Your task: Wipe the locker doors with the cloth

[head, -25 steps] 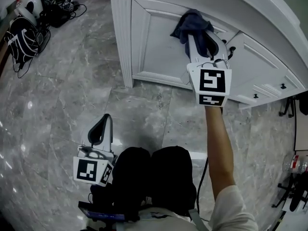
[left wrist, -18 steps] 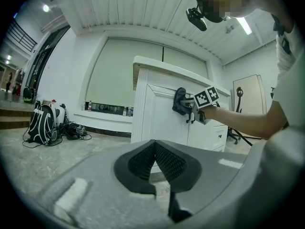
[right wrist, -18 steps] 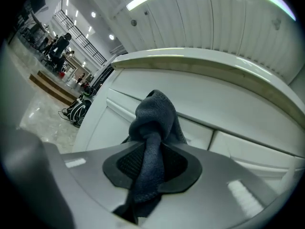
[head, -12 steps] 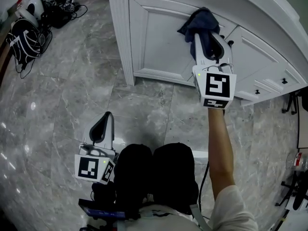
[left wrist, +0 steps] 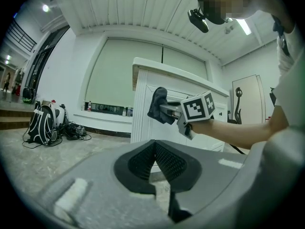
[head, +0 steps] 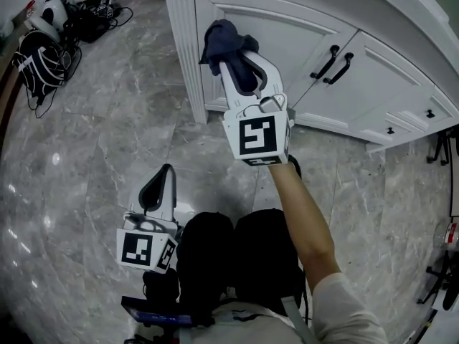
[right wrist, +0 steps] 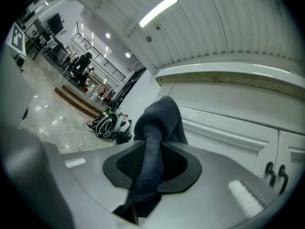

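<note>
- At the door's left edge now, the right gripper pinches the cloth; earlier it was farther right.
- Low down, the left gripper is unmoved, jaws pressed together, empty.

Right claw clenched, left claw closed.

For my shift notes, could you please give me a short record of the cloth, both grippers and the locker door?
cloth: dark, bunched, at the left edge of the left door
right gripper: shut on the cloth, reaching to the door
left gripper: shut, empty, low over the floor
left door: white, closed
backpack: on the floor, far left
</note>
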`<state>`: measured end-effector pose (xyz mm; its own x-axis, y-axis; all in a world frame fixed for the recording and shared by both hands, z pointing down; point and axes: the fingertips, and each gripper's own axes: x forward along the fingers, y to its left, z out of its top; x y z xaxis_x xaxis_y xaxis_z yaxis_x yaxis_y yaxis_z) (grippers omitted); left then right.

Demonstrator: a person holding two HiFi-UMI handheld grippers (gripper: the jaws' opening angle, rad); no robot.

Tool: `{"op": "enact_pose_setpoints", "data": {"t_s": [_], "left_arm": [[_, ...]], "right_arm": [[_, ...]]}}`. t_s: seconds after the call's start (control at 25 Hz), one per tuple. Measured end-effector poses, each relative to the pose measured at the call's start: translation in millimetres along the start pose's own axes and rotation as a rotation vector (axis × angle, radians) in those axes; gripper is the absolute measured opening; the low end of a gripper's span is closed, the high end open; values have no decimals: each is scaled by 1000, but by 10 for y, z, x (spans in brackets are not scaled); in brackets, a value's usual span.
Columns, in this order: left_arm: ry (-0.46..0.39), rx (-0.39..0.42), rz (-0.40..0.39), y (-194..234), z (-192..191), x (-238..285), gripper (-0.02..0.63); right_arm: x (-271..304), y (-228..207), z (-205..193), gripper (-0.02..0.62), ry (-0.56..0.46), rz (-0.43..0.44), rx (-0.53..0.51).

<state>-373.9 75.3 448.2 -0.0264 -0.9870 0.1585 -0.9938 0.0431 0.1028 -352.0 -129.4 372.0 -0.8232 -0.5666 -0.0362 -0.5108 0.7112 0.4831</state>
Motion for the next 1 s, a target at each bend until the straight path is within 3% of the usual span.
{"op": "enact_pose_setpoints", "data": {"t_s": [0.36, 0.64, 1.0], "left_arm": [[3, -2, 16, 127, -9, -84, 2], [4, -4, 31, 229, -23, -111, 2], [3, -6, 17, 185, -21, -103, 2]], "right_arm": [[517, 482, -440, 84, 107, 62, 9], [555, 413, -576, 84, 137, 46, -5], [335, -6, -760, 85, 189, -37, 49]]}}
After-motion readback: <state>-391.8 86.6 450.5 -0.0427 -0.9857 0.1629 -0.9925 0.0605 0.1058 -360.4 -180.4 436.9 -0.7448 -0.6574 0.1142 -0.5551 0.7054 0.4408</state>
